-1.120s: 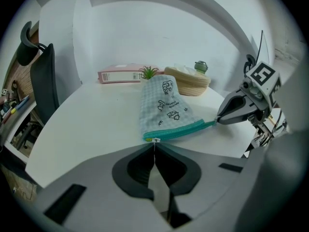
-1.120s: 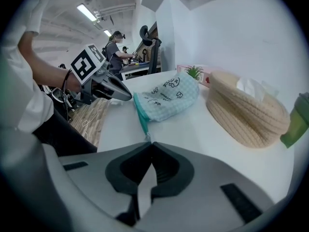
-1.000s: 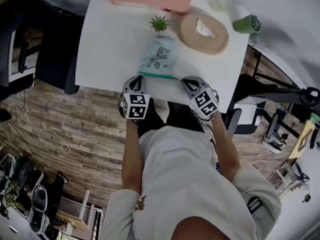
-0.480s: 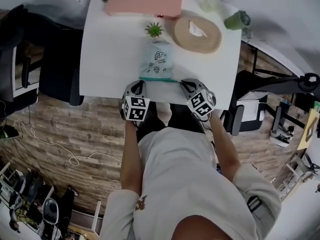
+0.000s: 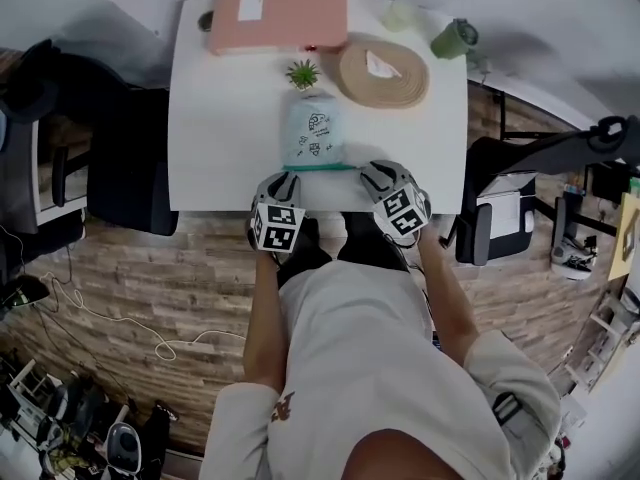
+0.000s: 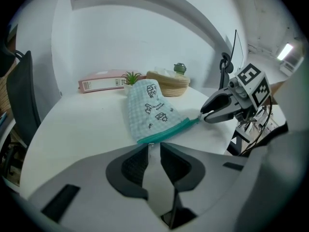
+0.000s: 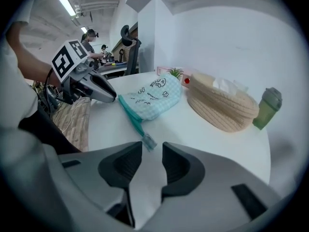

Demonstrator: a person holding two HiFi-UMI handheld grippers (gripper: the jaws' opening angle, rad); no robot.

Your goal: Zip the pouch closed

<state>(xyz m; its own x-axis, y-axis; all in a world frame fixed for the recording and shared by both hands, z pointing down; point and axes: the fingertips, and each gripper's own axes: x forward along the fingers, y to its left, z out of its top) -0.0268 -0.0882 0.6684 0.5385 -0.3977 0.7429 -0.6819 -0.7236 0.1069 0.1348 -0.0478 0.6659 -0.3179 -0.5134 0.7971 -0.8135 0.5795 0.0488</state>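
both left gripper (image 6: 153,148), right gripper (image 7: 152,150) just opened; pouch (image 5: 312,136) ends at jaws

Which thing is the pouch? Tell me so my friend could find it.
On the white table, between the little green plant and the table's near edge, lies the pouch. It is the only soft cloth thing there: pale blue checks, small drawings and a teal zip along its near edge, unlike the round woven basket beside the plant.
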